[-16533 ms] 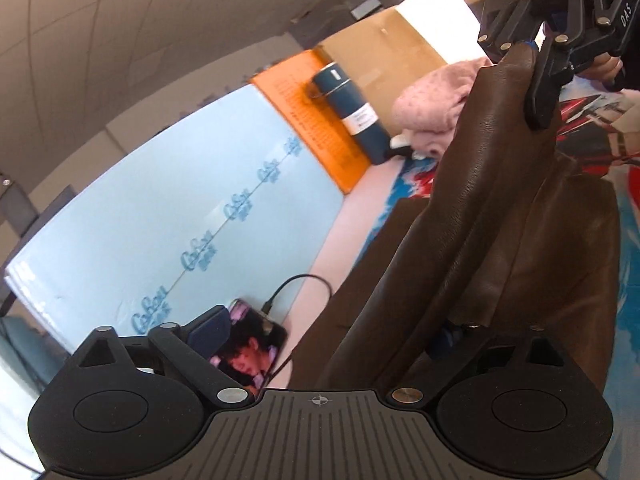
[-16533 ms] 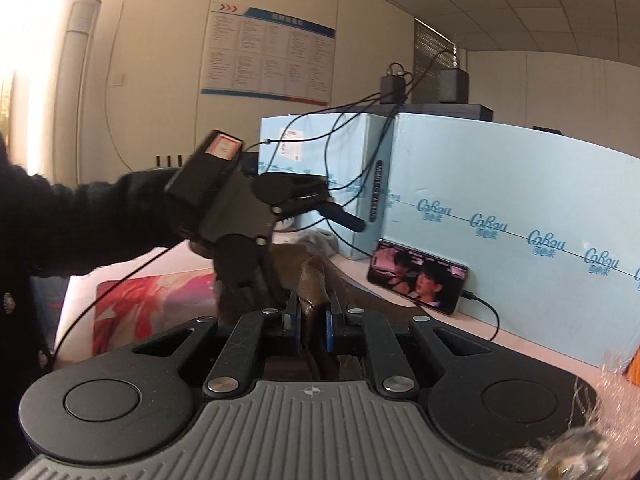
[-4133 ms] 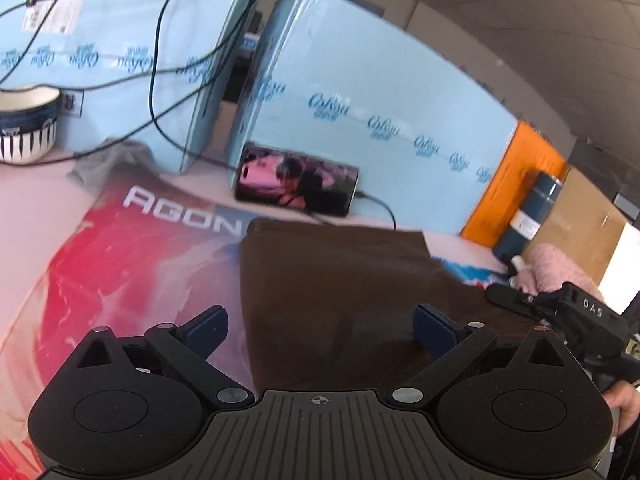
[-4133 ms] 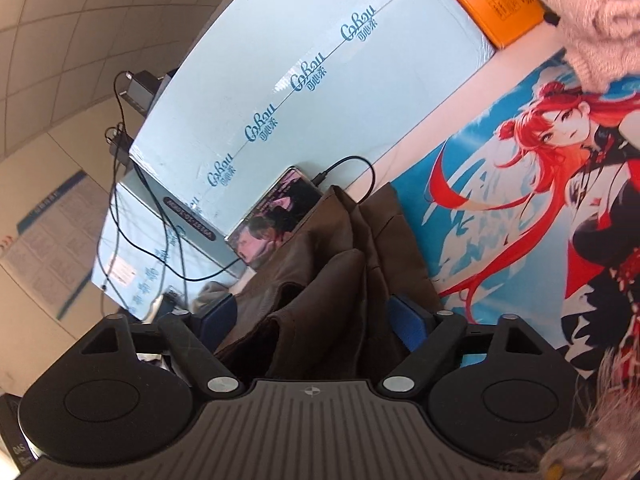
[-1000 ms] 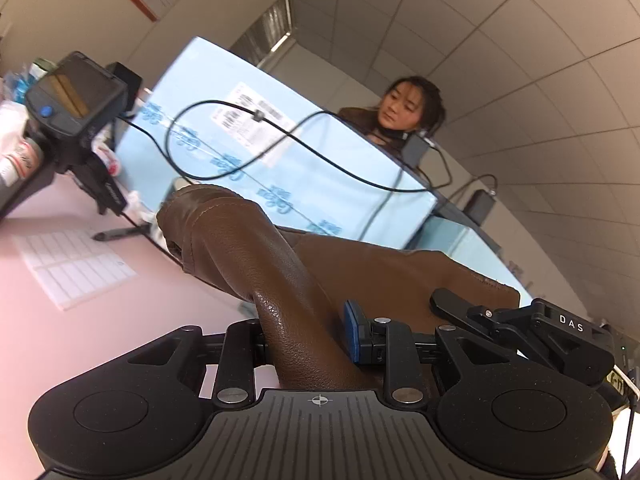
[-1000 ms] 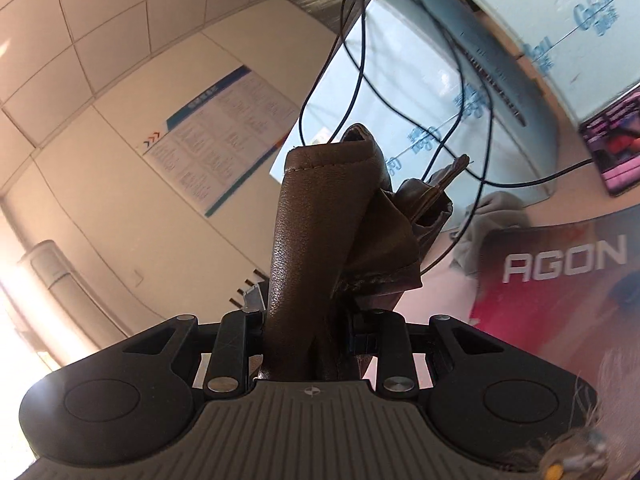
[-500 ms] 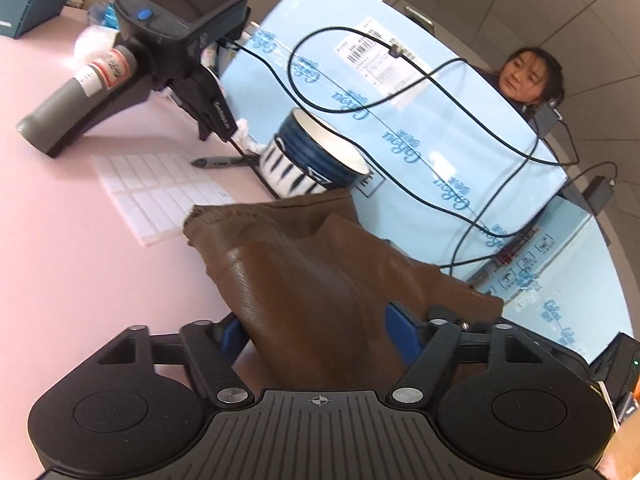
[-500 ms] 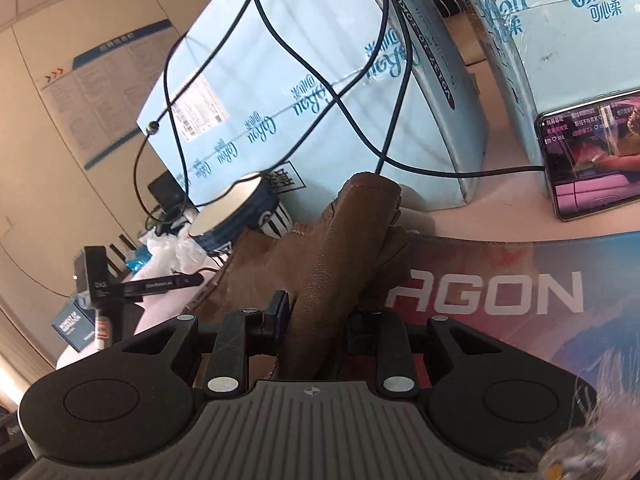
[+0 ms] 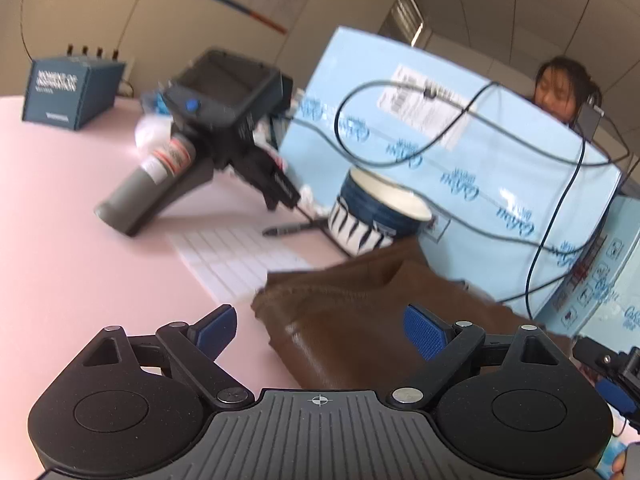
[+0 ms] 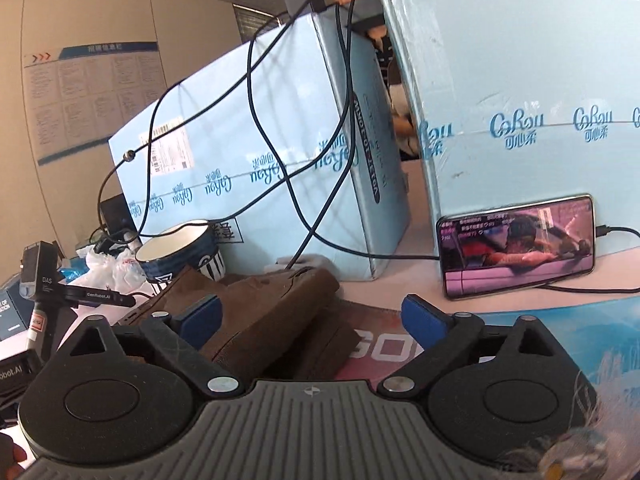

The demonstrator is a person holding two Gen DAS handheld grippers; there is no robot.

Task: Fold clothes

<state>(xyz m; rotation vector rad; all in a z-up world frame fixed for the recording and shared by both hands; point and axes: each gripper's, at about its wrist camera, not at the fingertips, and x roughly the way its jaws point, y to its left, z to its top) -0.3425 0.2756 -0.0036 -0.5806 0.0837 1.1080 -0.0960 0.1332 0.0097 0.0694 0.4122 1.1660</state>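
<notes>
A brown leather garment lies folded in a thick bundle on the table, partly on the printed desk mat. In the left wrist view my left gripper is open, its blue pads either side of the garment's near edge, not pinching it. In the right wrist view the garment lies between the open fingers of my right gripper, released. The left gripper's body shows at the left of the right wrist view.
A striped blue bowl stands just behind the garment. Light blue boxes with cables line the back. A phone leans on one box. A handheld device, a label sheet and a pen lie at left.
Both grippers have opened and let go of the garment, which has dropped into a folded bundle on the table. Both have drawn back slightly.
</notes>
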